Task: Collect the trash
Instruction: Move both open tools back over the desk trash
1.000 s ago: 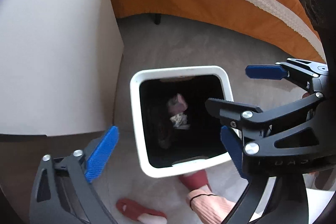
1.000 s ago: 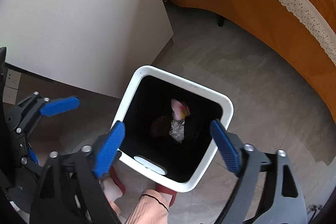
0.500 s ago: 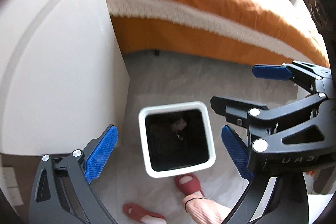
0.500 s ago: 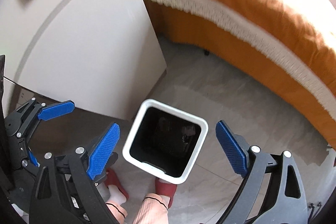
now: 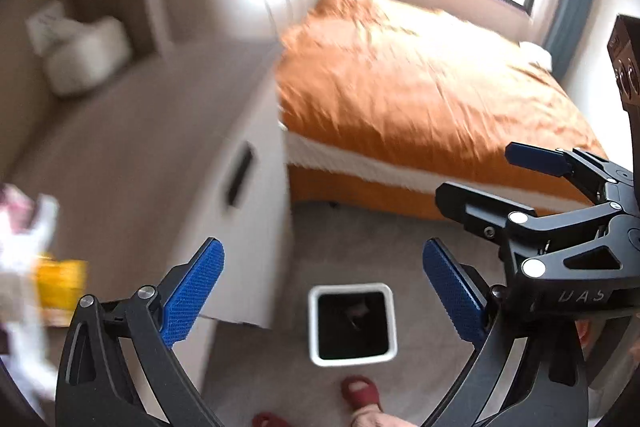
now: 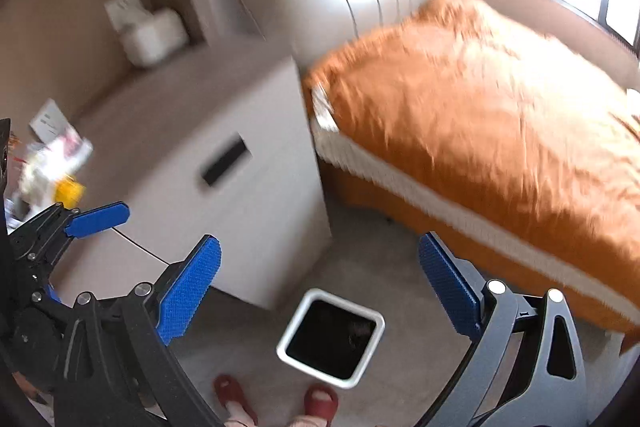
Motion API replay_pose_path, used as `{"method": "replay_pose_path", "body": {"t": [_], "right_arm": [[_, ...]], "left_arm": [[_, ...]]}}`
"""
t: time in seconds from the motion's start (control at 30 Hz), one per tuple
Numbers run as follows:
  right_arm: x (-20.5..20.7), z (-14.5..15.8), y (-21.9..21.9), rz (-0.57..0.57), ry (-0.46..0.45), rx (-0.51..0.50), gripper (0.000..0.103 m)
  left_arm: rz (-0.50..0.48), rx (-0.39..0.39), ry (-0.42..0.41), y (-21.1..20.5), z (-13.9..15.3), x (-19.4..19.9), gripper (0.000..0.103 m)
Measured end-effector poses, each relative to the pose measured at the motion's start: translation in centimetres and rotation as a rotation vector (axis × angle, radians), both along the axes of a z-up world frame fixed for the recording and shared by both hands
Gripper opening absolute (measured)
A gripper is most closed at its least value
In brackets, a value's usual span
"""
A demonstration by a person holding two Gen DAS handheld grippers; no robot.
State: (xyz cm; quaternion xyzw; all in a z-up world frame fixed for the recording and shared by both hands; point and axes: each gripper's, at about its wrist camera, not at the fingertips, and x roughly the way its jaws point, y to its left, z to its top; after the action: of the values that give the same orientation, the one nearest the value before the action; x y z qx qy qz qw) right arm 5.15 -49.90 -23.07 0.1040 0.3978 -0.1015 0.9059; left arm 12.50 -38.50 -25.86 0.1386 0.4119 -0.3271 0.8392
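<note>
A white square bin [image 5: 352, 323] with a dark inside stands on the grey floor far below; it also shows in the right wrist view [image 6: 331, 335]. Faint scraps lie inside it. My left gripper [image 5: 322, 293] is open and empty, high above the bin. My right gripper [image 6: 320, 293] is open and empty too, and shows at the right of the left wrist view [image 5: 496, 175]. Blurred wrappers, white, pink and yellow [image 5: 36, 259], lie on the cabinet top at the left; they also show in the right wrist view [image 6: 52, 163].
A white cabinet [image 6: 240, 195] with a dark handle slot stands left of the bin. An orange bed [image 5: 420, 99] with a padded headboard fills the right. A white box [image 6: 154, 37] sits at the cabinet's back. Feet in red slippers [image 6: 320, 401] are below.
Both grippers have risen and tilted up fast. The bin has shrunk and dropped low in both views; the cabinet top, wrappers, headboard and window have come into view.
</note>
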Motion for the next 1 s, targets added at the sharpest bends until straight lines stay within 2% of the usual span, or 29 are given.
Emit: {"method": "replay_pose_path", "body": {"t": [0.17, 0.27, 0.43, 0.5, 0.67, 0.83, 1.0], "right_arm": [[1.5, 4.1, 3.9, 0.101, -0.081, -0.019, 0.098], [2.9, 6.3, 7.8, 0.198, -0.123, -0.027, 0.098], [5.1, 9.0, 13.9, 0.337, -0.174, -0.03, 0.098], [6.1, 9.6, 16.6, 0.396, -0.185, -0.033, 0.098], [7.8, 10.3, 21.6, 0.495, -0.191, -0.041, 0.098], [9.4, 9.8, 25.7, 0.559, -0.176, -0.049, 0.098], [11.4, 8.5, 29.4, 0.588, -0.141, -0.073, 0.098]], "left_arm": [[0.141, -0.001, -0.086, 6.0, 5.2, -0.1, 0.098], [0.231, 0.015, -0.126, 10.1, 7.2, -0.1, 0.098], [0.441, 0.041, -0.171, 18.5, 10.0, 0.4, 0.098], [0.533, 0.049, -0.174, 22.1, 10.3, 0.7, 0.098], [0.688, 0.043, -0.156, 29.7, 10.6, 1.1, 0.098], [0.767, 0.05, -0.141, 34.2, 9.8, 1.6, 0.098], [0.786, 0.028, -0.09, 37.1, 7.9, 3.1, 0.098]]}}
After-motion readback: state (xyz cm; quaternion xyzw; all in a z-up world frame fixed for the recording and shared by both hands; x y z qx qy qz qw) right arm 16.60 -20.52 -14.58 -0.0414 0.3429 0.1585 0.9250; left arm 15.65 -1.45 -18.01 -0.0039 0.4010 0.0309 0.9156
